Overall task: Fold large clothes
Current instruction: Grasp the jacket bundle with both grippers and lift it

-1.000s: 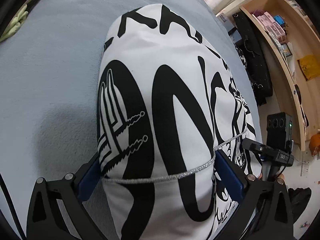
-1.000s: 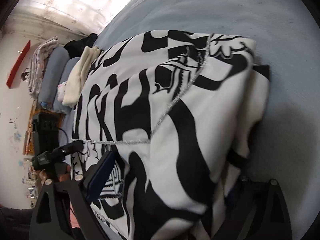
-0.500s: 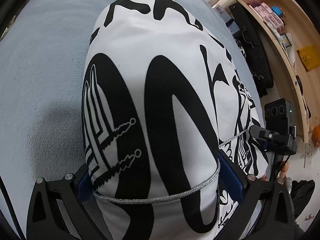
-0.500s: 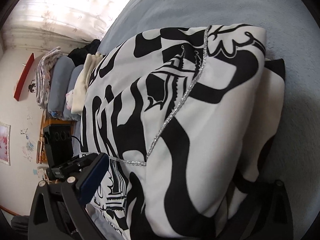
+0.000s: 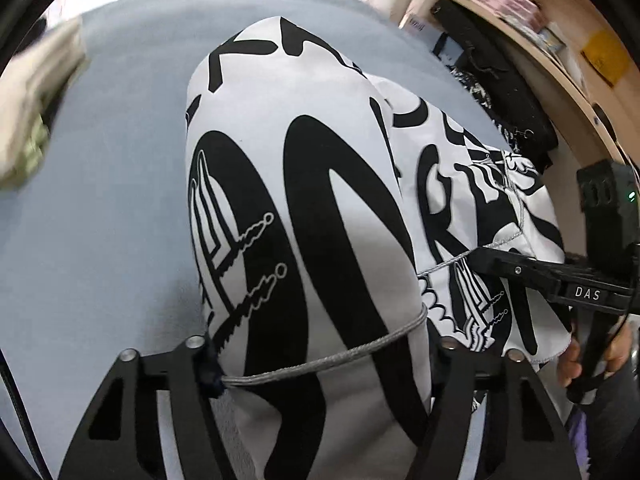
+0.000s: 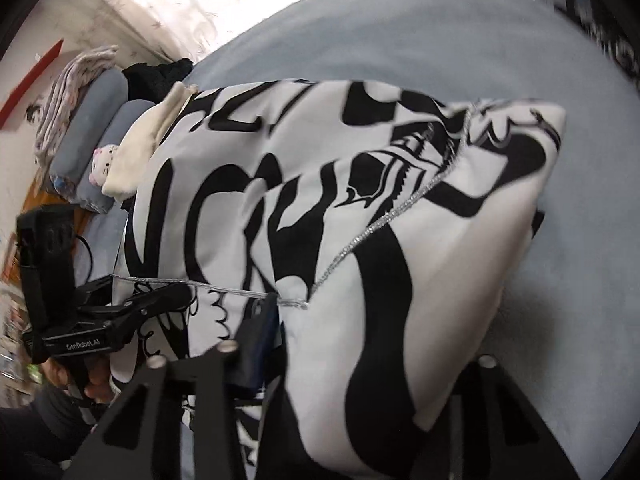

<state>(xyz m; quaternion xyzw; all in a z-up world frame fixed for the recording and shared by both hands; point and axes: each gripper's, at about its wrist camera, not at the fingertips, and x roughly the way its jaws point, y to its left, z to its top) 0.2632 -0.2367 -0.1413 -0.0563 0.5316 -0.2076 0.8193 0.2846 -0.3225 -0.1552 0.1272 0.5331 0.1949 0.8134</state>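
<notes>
A large white garment with bold black print and a silver trim lies partly folded on a grey-blue bed. My left gripper is shut on a thick bunch of it and lifts that end. My right gripper is shut on the garment's other end; its right finger is mostly hidden under cloth. The right gripper shows at the right edge of the left wrist view, and the left gripper shows at the left of the right wrist view.
A wooden shelf unit with boxes stands beside the bed, with a black bag below it. Folded clothes and pillows are stacked at the bed's far end. A pale folded cloth lies on the bed at the left.
Both grippers have closed further on the garment and lifted it. The held ends have risen off the bed and the far part has bunched up toward me.
</notes>
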